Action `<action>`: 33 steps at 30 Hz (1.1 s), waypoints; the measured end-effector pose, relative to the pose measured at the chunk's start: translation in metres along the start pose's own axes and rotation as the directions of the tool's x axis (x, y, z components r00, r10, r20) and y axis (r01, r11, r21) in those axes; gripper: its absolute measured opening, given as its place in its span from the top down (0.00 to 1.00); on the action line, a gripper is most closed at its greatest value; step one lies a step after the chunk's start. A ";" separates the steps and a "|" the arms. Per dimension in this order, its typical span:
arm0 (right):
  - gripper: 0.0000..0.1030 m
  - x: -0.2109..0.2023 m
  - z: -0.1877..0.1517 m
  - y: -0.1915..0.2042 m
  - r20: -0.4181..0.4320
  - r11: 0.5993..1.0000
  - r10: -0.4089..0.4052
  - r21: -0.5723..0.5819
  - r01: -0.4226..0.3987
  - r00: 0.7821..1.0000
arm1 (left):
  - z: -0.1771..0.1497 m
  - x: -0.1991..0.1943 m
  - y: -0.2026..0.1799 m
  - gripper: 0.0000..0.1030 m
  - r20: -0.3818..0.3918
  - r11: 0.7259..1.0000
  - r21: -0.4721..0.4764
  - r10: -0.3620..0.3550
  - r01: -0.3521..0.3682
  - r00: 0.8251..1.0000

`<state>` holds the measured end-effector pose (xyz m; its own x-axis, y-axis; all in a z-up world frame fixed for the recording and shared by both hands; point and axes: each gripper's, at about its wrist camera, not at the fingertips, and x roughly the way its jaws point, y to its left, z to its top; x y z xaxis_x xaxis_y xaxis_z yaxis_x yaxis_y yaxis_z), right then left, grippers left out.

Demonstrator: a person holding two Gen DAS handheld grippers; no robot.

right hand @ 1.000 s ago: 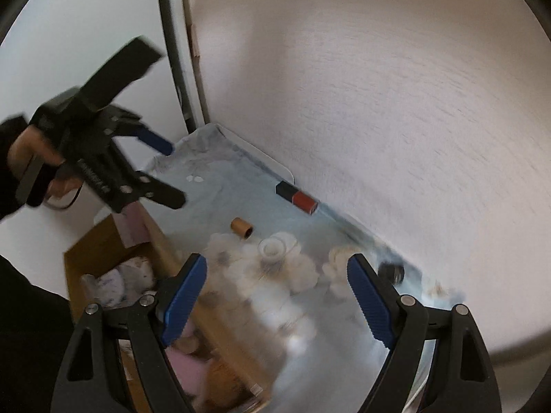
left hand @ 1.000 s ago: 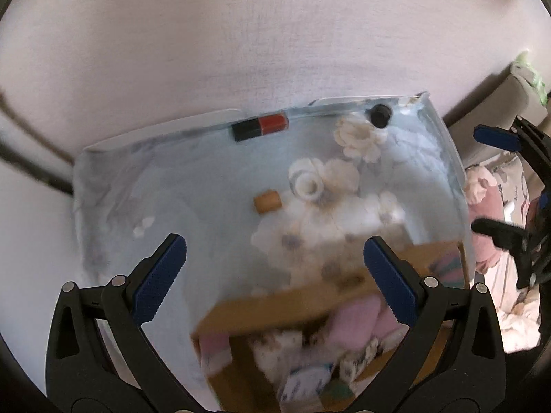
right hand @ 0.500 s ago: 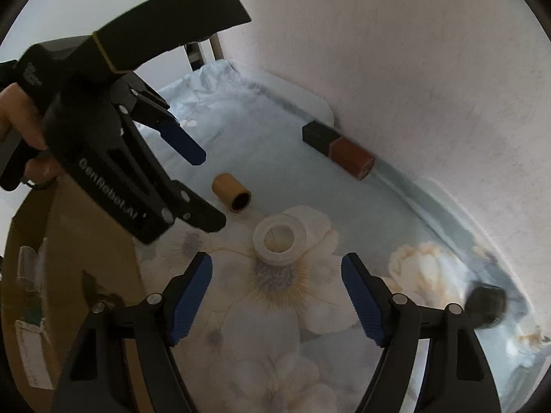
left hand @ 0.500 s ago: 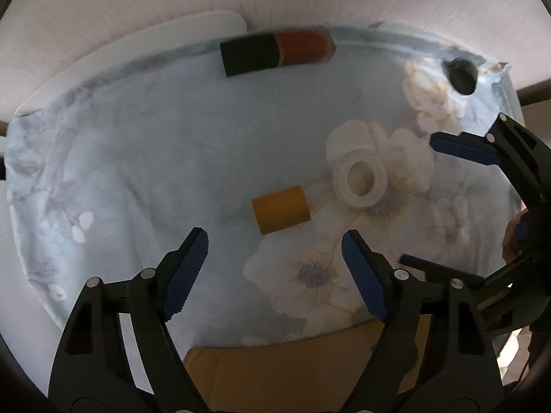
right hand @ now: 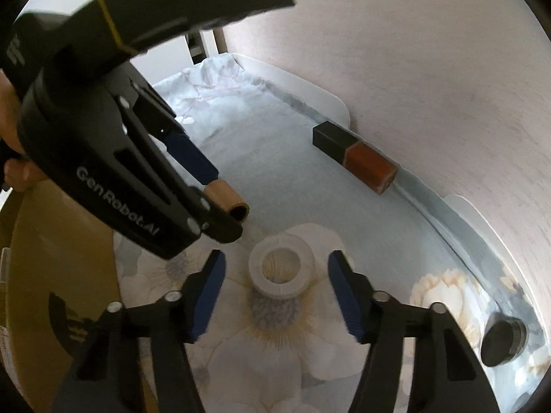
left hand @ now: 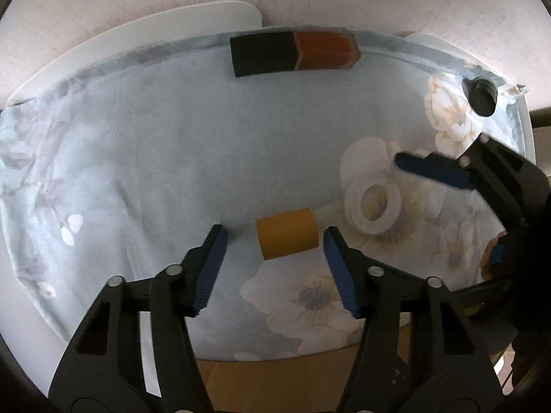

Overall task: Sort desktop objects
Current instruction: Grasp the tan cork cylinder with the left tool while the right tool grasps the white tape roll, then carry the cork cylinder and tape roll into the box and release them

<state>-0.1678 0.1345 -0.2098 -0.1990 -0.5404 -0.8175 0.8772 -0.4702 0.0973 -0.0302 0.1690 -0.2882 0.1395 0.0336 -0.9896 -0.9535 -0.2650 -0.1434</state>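
A short tan cardboard tube (left hand: pixel 286 233) lies on the floral cloth, between the blue pads of my left gripper (left hand: pixel 274 241), which is open around it without touching. A white tape ring (right hand: pixel 281 269) lies flat between the open fingers of my right gripper (right hand: pixel 276 268). In the left wrist view the white tape ring (left hand: pixel 376 207) sits right of the tube, with the right gripper's upper finger (left hand: pixel 434 172) above it. The right wrist view shows the left gripper's fingers (right hand: pixel 193 155) straddling the tan tube (right hand: pixel 229 199). A black-and-red block (left hand: pixel 292 53) lies by the wall.
A black cap (left hand: pixel 484 95) sits at the cloth's far right corner, also low right as the black cap (right hand: pixel 502 342) in the right wrist view. A cardboard box (right hand: pixel 51 275) borders the cloth's near edge. A wall (right hand: pixel 430 51) stands behind the white table (left hand: pixel 155 31).
Both grippers have dropped and moved forward: the left now straddles the tan tube, the right now straddles the white tape ring. Both stay open.
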 end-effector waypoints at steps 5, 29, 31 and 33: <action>0.62 0.001 -0.002 0.005 -0.001 0.999 -0.022 -0.027 0.022 1.000 | 0.000 0.000 -0.002 0.64 0.019 0.999 0.022 0.035 -0.036 0.999; 0.62 -0.139 0.014 0.049 0.026 0.989 -0.111 0.103 0.108 0.993 | -0.071 -0.119 -0.023 0.69 0.230 0.980 0.197 -0.053 0.007 0.972; 0.62 -0.154 0.011 0.055 0.032 0.986 -0.117 0.123 0.112 0.993 | -0.079 -0.126 -0.023 0.69 0.237 0.973 0.228 -0.070 0.015 0.969; 0.62 -0.165 0.010 0.066 0.035 0.983 -0.123 0.143 0.116 0.992 | -0.097 -0.135 -0.025 0.69 0.256 0.966 0.259 -0.081 0.012 0.963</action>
<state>-0.0816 0.1856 -0.0630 -0.3202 -0.5030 -0.8028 0.7766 -0.6247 0.0816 0.0010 0.0772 -0.1504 0.1430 0.3006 -0.9430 -0.9884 -0.0061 -0.1518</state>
